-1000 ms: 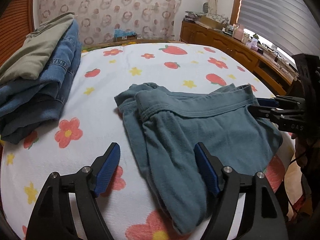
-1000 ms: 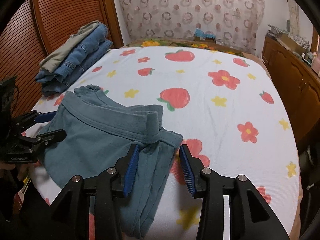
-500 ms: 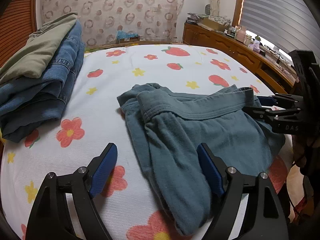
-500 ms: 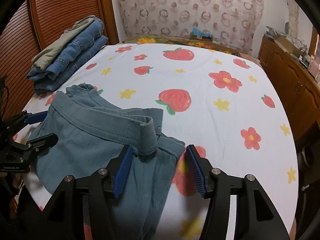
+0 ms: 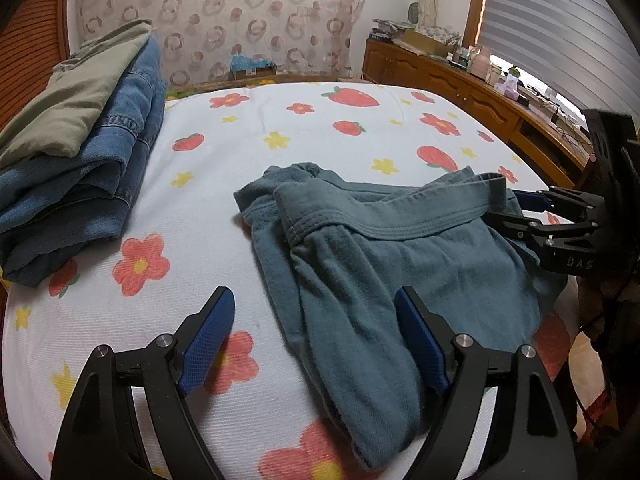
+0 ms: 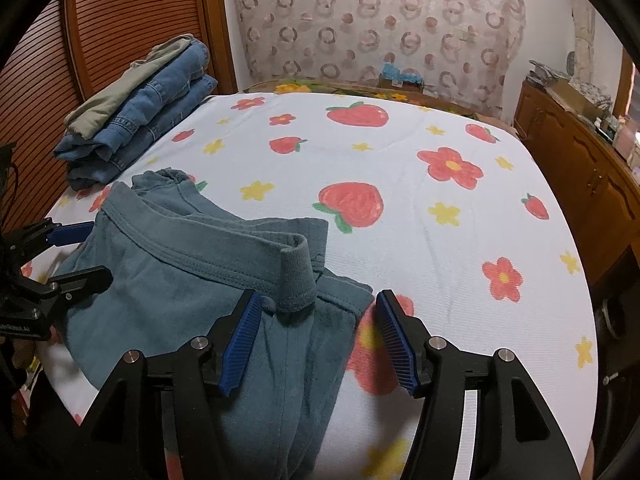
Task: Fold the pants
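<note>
Grippers [image 5: 316, 336] [image 6: 316, 338] tilted down over pants [image 5: 400, 248], jaws apparently apart.

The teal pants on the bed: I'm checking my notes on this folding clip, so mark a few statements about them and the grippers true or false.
1. The teal pants lie on a bedsheet printed with strawberries and flowers. True.
2. The right gripper is clamped shut on the waistband. False: its jaws have just been opening and stand apart, with the waistband end between them and unpressed.
3. The left gripper is open, one pad over bare sheet. True.
4. The stack of folded jeans rests on top of the teal pants. False: it sits apart, by the wooden slatted panel.
5. An olive garment tops that stack. True.
</note>
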Action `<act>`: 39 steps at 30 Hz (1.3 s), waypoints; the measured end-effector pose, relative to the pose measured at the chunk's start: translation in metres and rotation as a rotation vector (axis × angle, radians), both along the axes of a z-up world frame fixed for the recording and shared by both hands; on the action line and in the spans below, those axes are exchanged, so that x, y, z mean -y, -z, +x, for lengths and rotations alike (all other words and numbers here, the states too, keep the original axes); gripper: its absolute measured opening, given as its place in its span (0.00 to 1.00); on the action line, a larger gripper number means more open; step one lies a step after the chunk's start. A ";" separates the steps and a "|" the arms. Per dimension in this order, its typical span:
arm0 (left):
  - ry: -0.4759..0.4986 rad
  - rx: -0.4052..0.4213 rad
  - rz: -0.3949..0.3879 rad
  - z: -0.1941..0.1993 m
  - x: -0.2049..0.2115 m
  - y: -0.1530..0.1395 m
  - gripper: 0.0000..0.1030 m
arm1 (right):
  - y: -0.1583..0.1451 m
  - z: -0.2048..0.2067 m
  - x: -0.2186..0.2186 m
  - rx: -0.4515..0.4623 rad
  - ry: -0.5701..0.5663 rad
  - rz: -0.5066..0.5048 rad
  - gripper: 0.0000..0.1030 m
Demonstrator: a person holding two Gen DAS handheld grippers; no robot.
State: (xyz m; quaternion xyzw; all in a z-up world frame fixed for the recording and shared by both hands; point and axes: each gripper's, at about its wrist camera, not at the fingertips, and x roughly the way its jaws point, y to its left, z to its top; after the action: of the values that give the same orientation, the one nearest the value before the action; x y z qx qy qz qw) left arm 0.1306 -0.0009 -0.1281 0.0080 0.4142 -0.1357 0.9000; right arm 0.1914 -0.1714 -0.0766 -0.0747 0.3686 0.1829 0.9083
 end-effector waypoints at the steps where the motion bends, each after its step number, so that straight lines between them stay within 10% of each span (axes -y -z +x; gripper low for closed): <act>1: -0.001 0.003 -0.005 0.001 -0.001 -0.002 0.80 | 0.000 0.000 0.000 0.000 0.000 0.000 0.60; 14: 0.002 -0.015 -0.112 0.027 -0.019 -0.019 0.61 | 0.000 0.000 0.000 0.000 -0.001 0.000 0.60; 39: 0.005 -0.037 -0.108 0.045 -0.015 -0.002 0.60 | -0.002 0.000 0.002 -0.011 -0.006 0.014 0.58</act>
State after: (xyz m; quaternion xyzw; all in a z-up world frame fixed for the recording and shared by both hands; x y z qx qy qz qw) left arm 0.1754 0.0136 -0.1261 -0.0422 0.4226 -0.1603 0.8910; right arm 0.1918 -0.1733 -0.0751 -0.0684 0.3719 0.1886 0.9063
